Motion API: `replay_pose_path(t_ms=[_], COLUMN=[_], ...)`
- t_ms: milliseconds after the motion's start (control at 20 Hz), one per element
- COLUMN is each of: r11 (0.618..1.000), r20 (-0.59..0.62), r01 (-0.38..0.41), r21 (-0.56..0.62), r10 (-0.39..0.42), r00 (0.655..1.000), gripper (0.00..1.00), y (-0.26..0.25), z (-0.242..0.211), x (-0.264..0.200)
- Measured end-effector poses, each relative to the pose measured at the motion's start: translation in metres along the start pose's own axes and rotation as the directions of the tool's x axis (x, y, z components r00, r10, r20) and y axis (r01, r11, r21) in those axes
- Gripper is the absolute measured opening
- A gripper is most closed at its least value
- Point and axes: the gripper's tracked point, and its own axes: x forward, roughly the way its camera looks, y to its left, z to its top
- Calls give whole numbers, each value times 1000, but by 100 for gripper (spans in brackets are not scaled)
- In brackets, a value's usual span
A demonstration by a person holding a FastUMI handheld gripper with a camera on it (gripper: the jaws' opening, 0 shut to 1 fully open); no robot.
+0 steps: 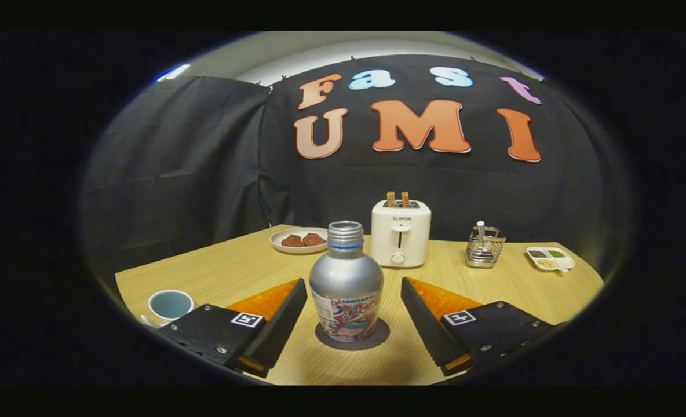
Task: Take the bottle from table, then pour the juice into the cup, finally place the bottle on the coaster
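A silver metal bottle [346, 284] with a printed label and no cap stands upright on a dark round coaster [378, 336] on the wooden table [511, 289]. My gripper [353, 295] is open, one finger on each side of the bottle with a clear gap to it on both sides. A white cup [170, 304] with a pale blue inside sits on the table to the left of the left finger.
Beyond the bottle stand a white toaster [401, 233] with two slices sticking out, a plate of brown pieces [298, 240], a wire holder [484, 245] and a small divided dish [550, 258] at the far right. Black cloth walls close the back.
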Motion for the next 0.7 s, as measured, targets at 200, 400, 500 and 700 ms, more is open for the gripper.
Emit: replay_pose_path(t_ms=[200,400,500,700], r11=[999,999,998,998], r20=[63,129,161,219], r01=[22,29,48,58], r21=[-31,-34,-46,-34], r10=[-20,-24,-40,-49], r00=[998,991,986,975], gripper=[97,97,97,97], y=[-2,-2,-2,1], z=[33,72,88,117], x=[-25,-52,-67,-98])
